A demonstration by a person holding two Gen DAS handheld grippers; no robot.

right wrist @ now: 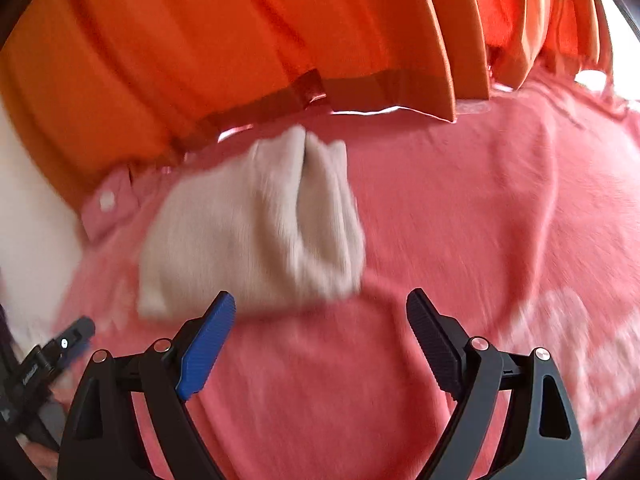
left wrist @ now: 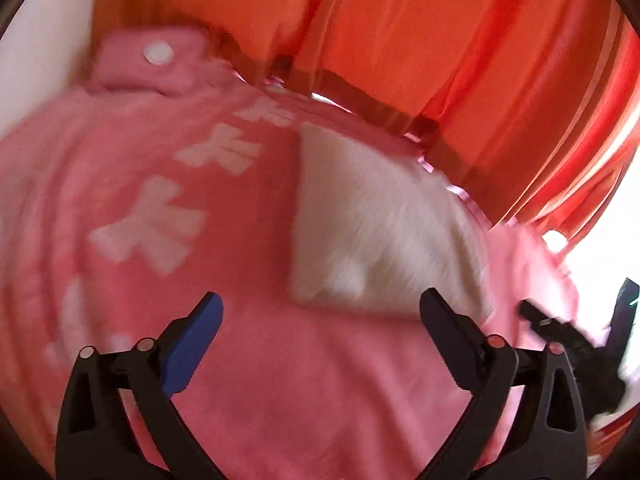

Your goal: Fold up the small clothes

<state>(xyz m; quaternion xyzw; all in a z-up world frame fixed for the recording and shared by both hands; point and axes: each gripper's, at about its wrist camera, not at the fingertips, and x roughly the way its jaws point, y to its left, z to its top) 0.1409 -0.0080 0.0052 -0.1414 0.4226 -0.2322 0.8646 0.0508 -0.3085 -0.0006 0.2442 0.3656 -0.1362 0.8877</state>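
A small cream-white knitted garment (left wrist: 372, 228) lies folded on a pink fleece blanket (left wrist: 260, 360). In the right wrist view the garment (right wrist: 256, 228) lies ahead and to the left, with a crease down its top. My left gripper (left wrist: 322, 306) is open and empty, just short of the garment's near edge. My right gripper (right wrist: 322, 306) is open and empty, its blue left finger (right wrist: 208, 344) near the garment's near edge. The right gripper shows at the right edge of the left wrist view (left wrist: 568, 332); the left gripper shows at the left edge of the right wrist view (right wrist: 60, 346).
The blanket has white bow patterns (left wrist: 152, 224) and a pink tab with a white snap button (left wrist: 158, 52) at the far left. Orange curtains (left wrist: 400, 40) hang along the blanket's far edge, also in the right wrist view (right wrist: 280, 20). A white wall (right wrist: 28, 220) stands at left.
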